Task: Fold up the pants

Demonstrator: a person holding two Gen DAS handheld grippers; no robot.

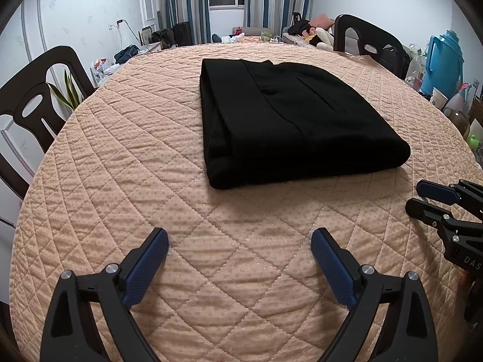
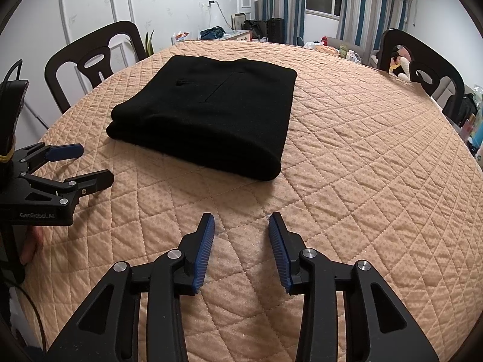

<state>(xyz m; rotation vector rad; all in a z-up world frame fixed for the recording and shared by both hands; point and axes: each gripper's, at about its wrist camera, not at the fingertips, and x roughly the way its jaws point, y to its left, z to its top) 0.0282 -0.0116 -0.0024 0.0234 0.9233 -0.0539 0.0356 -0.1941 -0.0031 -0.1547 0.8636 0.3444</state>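
**Pants folded, both grippers hanging back empty**

So nearest to the cameras you've got the two grippers, both on the near side of the pants. The left gripper [image 1: 240, 238] has its blue fingers spread wide with nothing but quilt between them. The right gripper [image 2: 241, 223] sits just to the right of it, fingers parted narrower, also empty. Neither one touches the pants.

Past them, the black pants [image 1: 289, 120] lie as a neat folded stack flat on the peach quilted cover [image 1: 151, 181], roughly mid-table, pocket slit facing up. Beyond the pants, dark chairs [image 2: 93, 60] stand at the table's far edge on the left and right, then a window with striped curtains [image 1: 193, 3] at the back.
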